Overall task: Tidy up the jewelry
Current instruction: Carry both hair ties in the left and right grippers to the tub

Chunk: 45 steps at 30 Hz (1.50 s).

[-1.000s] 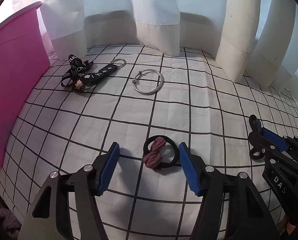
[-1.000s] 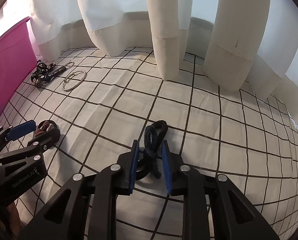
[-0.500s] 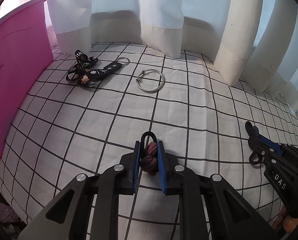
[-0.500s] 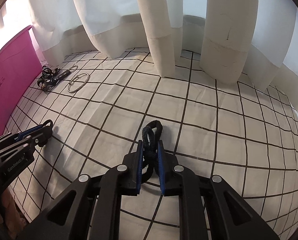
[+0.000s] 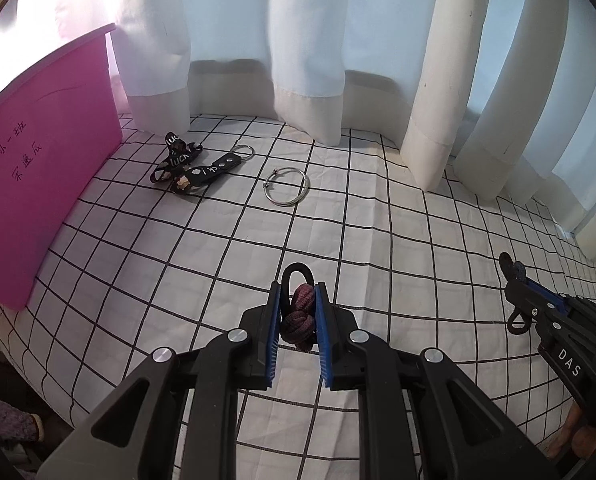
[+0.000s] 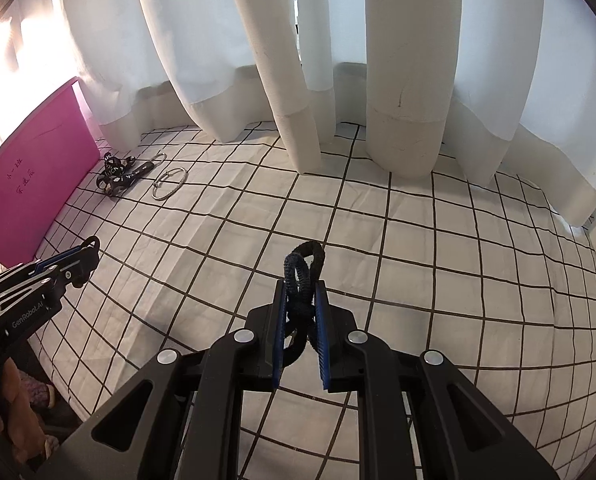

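Observation:
My left gripper [image 5: 296, 294] is shut on a black hair tie with a maroon knot [image 5: 298, 316] and holds it above the checked cloth. My right gripper [image 6: 301, 288] is shut on a dark blue and black braided hair tie [image 6: 302, 276], also lifted off the cloth. The right gripper also shows at the right of the left wrist view [image 5: 515, 276]; the left gripper shows at the left of the right wrist view [image 6: 90, 250]. A silver bangle [image 5: 288, 187] and a black keychain strap bundle [image 5: 192, 166] lie far back on the cloth.
A pink box [image 5: 38, 184] stands at the left edge of the white checked cloth [image 5: 377, 240]. White curtains [image 5: 298, 60] hang along the back. The bangle [image 6: 170, 183] and keychain bundle [image 6: 120, 174] lie next to the pink box [image 6: 30, 188] in the right wrist view.
My left gripper closed on the maroon-knot hair tie and lifted it. My right gripper tightened on the braided hair tie and raised it off the cloth.

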Motion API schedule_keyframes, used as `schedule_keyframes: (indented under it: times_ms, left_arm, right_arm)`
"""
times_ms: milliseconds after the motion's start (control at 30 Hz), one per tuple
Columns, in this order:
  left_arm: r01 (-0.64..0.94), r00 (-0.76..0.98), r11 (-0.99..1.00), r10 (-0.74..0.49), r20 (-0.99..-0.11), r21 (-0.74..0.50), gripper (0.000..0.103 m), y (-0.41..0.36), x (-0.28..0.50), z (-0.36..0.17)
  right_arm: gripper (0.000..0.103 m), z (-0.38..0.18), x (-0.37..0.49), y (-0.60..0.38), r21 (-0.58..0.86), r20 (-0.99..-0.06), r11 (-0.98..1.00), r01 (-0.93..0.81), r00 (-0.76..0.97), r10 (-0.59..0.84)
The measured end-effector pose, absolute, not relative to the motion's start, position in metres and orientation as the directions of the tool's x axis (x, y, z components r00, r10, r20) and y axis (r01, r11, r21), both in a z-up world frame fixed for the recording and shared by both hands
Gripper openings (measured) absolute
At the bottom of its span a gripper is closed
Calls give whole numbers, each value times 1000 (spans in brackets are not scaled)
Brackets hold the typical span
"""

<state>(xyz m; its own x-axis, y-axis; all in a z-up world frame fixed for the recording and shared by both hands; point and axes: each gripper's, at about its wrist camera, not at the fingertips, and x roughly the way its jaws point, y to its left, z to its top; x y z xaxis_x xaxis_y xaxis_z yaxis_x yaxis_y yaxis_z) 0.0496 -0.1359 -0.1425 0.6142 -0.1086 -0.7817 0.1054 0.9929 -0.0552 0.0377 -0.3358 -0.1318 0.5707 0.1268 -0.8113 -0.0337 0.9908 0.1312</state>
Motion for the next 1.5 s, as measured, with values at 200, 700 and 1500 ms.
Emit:
schedule_keyframes:
  times_ms: [200,700,1500]
  left_arm:
    - [68,663,997,-76,-745,-41,17,-131,37,-111]
    - [-123,769,992,94,-633,-2,17,-71,-4,-26]
    - [-259,786,966,201,-585,-16,17,147,57,47]
  right_arm:
    - [13,-104,27,-338,133,-780,988,-81,606,154]
    - [13,-36,33,-284,183,-676,935,-303,651,344]
    - [13,48,133,-45,190,-555,847,-497,657,510]
